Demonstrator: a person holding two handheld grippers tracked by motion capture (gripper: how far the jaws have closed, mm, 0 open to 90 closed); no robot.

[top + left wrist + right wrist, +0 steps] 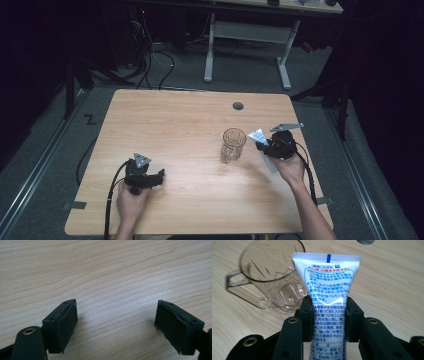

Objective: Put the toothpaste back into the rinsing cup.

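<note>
The right gripper (329, 315) pinches a white toothpaste tube (328, 295) above the desk (190, 130), just beside a clear glass mug (233, 145). The left gripper (116, 322) rests on the desk, spread and empty.

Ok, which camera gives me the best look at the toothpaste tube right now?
The right gripper view. There the toothpaste tube stands close up between the right gripper's fingers, its print sharp, with the clear mug behind it. The high view shows the tube small, beside the mug. The left gripper view looks at bare table.
</note>
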